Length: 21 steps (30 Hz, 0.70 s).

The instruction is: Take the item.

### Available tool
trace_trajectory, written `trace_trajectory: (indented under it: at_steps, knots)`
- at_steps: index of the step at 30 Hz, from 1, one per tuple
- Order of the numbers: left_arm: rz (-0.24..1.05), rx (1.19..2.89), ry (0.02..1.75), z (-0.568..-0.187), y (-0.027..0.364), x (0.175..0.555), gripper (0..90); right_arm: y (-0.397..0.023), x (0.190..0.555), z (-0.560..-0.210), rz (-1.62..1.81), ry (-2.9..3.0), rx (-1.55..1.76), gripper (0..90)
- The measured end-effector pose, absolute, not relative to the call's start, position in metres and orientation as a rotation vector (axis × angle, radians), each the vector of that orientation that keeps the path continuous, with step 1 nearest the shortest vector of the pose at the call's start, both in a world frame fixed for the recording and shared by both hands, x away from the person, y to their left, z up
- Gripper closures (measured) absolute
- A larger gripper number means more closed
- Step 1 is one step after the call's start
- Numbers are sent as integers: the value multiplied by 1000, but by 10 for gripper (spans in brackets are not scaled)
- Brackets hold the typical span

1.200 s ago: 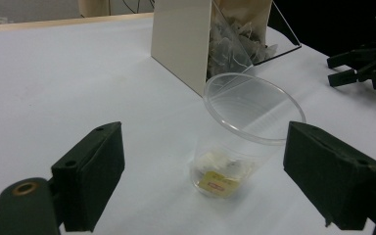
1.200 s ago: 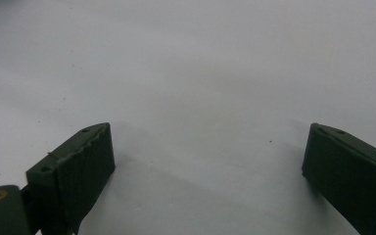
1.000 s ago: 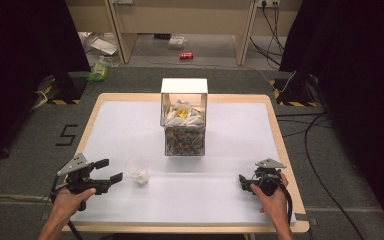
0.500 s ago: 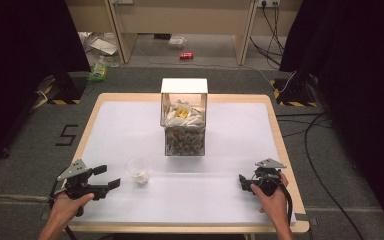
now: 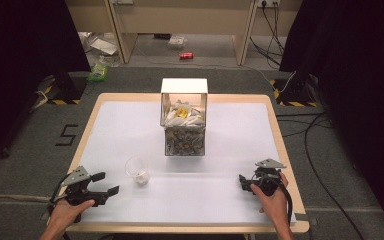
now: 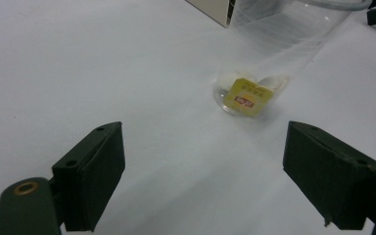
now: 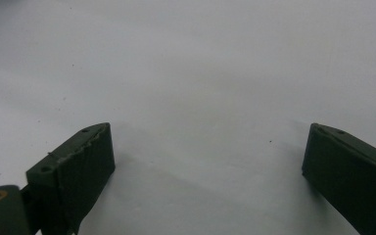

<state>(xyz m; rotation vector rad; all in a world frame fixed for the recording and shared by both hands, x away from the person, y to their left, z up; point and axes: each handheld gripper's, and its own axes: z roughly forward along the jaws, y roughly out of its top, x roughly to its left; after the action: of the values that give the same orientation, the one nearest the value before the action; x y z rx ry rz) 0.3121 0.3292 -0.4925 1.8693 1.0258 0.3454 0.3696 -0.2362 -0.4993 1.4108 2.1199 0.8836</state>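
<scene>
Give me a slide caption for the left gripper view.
Open left tongs face a clear plastic cup holding a yellow-tagged packet.

Left gripper (image 5: 106, 183) has drawn back from the cup (image 5: 137, 170)

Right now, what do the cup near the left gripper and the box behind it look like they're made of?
Cup: looks like thin clear plastic, glossy; the table and a yellow-labelled packet show through its wall. Could be glass, though the thin wall suggests plastic.
Box: clear rigid walls, probably acrylic, with a white rim; the sachets heaped inside show through its sides.
Table: matte white surface with a pale wood edge.
</scene>
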Motion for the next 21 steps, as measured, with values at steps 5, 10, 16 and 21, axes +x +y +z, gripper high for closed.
trace_trajectory:
  at_steps: [5, 10, 16, 21]
  knots:
    - [358, 1898, 1034, -495, 328, 309, 153, -236, 370, -499, 885, 2121, 1409, 60]
    - [372, 1927, 1044, -499, 328, 303, 155, -236, 370, -499, 885, 2121, 1409, 59]
    - [389, 1938, 1057, -501, 331, 298, 155, -236, 370, -499, 884, 2120, 1410, 59]
    - [407, 1973, 1061, -504, 331, 293, 156, -236, 370, -499, 884, 2120, 1410, 60]
